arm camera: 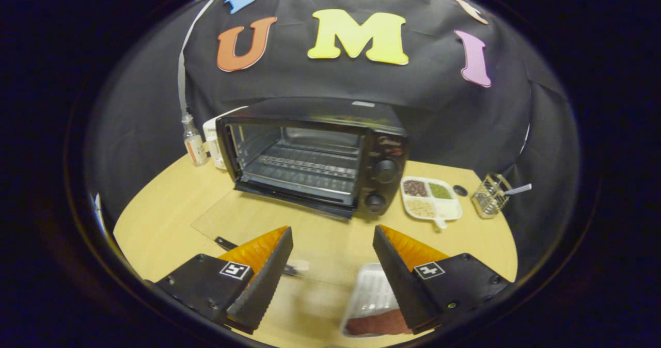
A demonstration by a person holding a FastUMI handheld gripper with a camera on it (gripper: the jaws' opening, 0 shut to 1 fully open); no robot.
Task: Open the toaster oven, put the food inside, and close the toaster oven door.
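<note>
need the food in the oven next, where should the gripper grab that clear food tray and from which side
Judging by its pose, take the food tray by the raised rim of its near end, coming in low from the front. It lies flat on the table beside the open gripper, its long side running toward the open toaster oven.

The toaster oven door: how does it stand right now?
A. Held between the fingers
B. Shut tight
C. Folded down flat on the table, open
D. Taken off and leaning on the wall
C: the glass door lies flat on the table in front of the toaster oven, whose racks show inside; the gripper is open, well short of it, with the food tray by one finger.
</note>
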